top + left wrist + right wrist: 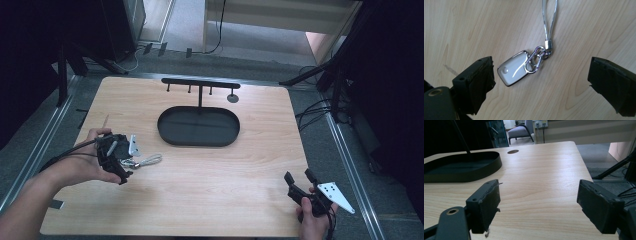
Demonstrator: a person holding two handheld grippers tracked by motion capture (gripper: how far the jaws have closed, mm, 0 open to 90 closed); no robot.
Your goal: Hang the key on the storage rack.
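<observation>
A small glossy key fob (514, 67) lies flat on the wooden table (240, 165), joined by a silver carabiner (535, 61) to a looped cord (550, 20). My left gripper (540, 68) points down over it, jaws open and wide on either side, touching nothing. From above, the left gripper (122, 164) is at the table's left with the fob's cord (150, 160) trailing out to its right. At the front right corner my right gripper (299, 175) rests low and open; the right gripper (539, 187) has only bare table between its jaws.
A black oval tray (198, 142) sits in the middle of the table, with a black T-shaped hook stand (200, 85) rising behind it. The tray's wall (461, 167) is ahead and left of the right gripper. A round hole (232, 97) marks the tabletop near the back.
</observation>
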